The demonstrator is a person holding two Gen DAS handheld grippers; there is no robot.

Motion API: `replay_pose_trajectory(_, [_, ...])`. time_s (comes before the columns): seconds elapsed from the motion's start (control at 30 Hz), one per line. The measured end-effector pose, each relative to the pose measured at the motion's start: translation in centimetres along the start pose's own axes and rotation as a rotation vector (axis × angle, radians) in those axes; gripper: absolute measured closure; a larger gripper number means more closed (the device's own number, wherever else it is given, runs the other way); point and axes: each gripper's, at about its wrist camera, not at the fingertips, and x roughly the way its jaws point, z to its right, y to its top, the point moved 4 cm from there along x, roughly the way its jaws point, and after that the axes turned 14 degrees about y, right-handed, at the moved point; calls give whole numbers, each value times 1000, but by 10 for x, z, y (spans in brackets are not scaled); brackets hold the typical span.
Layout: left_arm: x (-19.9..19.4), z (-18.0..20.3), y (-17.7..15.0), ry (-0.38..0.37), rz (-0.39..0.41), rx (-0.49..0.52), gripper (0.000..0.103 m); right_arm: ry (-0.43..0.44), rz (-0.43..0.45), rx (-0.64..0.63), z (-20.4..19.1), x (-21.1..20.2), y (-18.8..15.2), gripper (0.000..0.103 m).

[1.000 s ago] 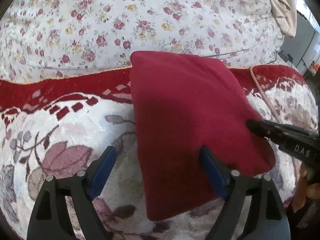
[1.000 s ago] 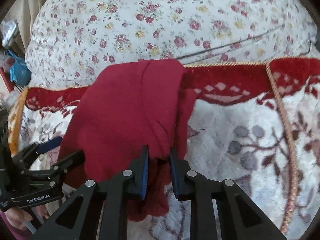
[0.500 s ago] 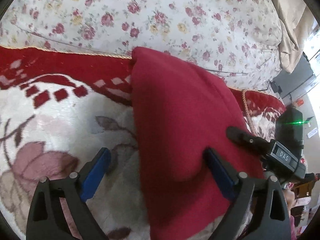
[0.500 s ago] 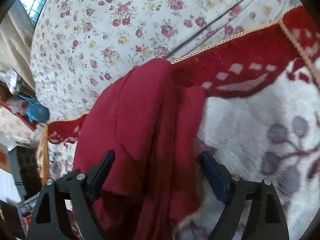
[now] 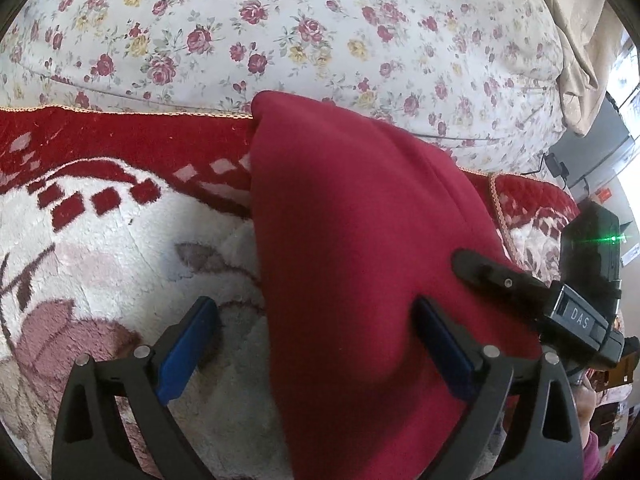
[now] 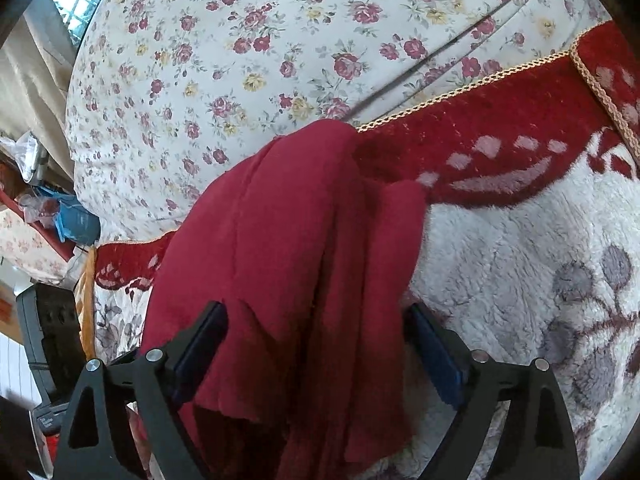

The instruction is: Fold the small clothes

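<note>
Folded dark-red garment (image 5: 352, 248) lying on a plush blanket (image 5: 100, 248) with a cream field, flower motifs and a red border trimmed in gold cord; behind the blanket, a white quilt (image 5: 280, 20) printed with small roses. The garment's far end reaches the gold-corded edge; its near end lies under both tools.

Left tongs (image 5: 316, 344): spread wide, having just been opening. One blue pad (image 5: 184, 356) sits on bare blanket beside the garment's edge, the other (image 5: 444, 352) lies against the cloth's upper surface. Nothing is pinched.

Right tongs (image 6: 316, 344): jaws just sprung apart and now standing wide. Layered folds of the garment (image 6: 304, 260) pass between the two fingers, loose and rumpled at the near end. Whether the pads (image 6: 436, 364) touch the cloth cannot be told; no squeeze is evident.

In the left wrist view, one black finger of the right tongs (image 5: 496, 276) rests over the garment's right margin. A beige curtain (image 5: 580, 40) hangs beyond the quilt.
</note>
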Motion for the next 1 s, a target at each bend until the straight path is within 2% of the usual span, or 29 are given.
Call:
replay_pose_trajectory(0.37, [-3,1,-1,18,7,4,4,1,7,-17,-4,-1,-2,10])
replay_pose_trajectory(0.57, [-5,5,-2,32,13,24,5,-17,2,-68,-14,0,-4,22])
replay_pose_trajectory(0.63, [-7,9,-3,19,19,43,20,-26,5,-71,-15,-2,-5,29])
replay_pose_trajectory(0.67, [-10,13,-5,-4,22,60,35,-26,9,-65,-15,-4,-4,31])
replay_pose_trajectory(0.73, [-16,20,-5,16,41,100,40,-24,13,-65,-17,-7,-4,41])
replay_pose_trajectory(0.8, [-23,23,-4,15,57,122,52,-25,13,-80,-22,-11,-4,47])
replay_pose_trajectory(0.9, [-38,21,-4,0,63,117,60,-16,17,-92,-34,-17,-6,51])
replay_pose_trajectory(1.0, [-64,22,-9,-3,92,135,61,24,7,-112,-57,-26,-15,51])
